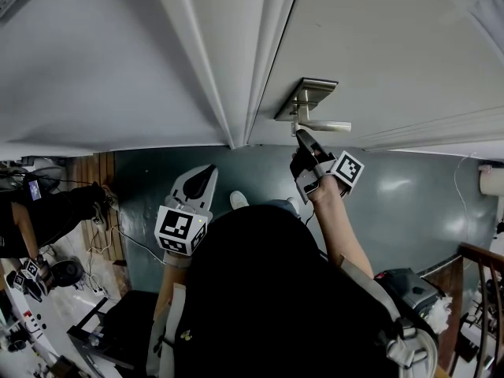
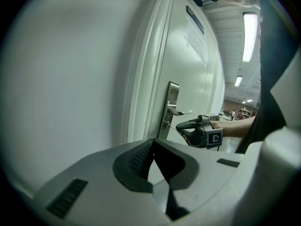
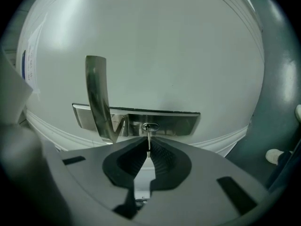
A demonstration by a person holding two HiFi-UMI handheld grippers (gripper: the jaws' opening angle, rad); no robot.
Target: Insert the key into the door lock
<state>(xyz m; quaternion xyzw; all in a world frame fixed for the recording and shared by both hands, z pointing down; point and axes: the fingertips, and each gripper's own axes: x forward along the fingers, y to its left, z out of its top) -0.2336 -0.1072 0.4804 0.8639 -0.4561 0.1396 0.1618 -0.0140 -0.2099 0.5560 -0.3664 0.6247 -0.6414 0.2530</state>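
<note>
A steel lock plate [image 1: 309, 94] with a lever handle [image 1: 324, 126] is on the pale door. My right gripper [image 1: 304, 138] reaches up to it, shut on a thin silver key [image 3: 148, 136]. In the right gripper view the key's tip sits at the keyhole [image 3: 149, 126] in the lock plate [image 3: 181, 122], just right of the handle [image 3: 97, 95]. How deep the tip is in, I cannot tell. The left gripper view shows the key [image 2: 170, 125] touching the plate [image 2: 172, 98] below the handle [image 2: 181, 112]. My left gripper [image 1: 203, 178] hangs back by the door frame, shut and holding nothing.
The door frame [image 1: 236, 69] runs just left of the lock. A paper notice [image 2: 195, 36] is stuck higher on the door. Another person [image 1: 47, 211] stands at the far left over a light floor with cables. A wooden railing [image 1: 480, 290] is at the lower right.
</note>
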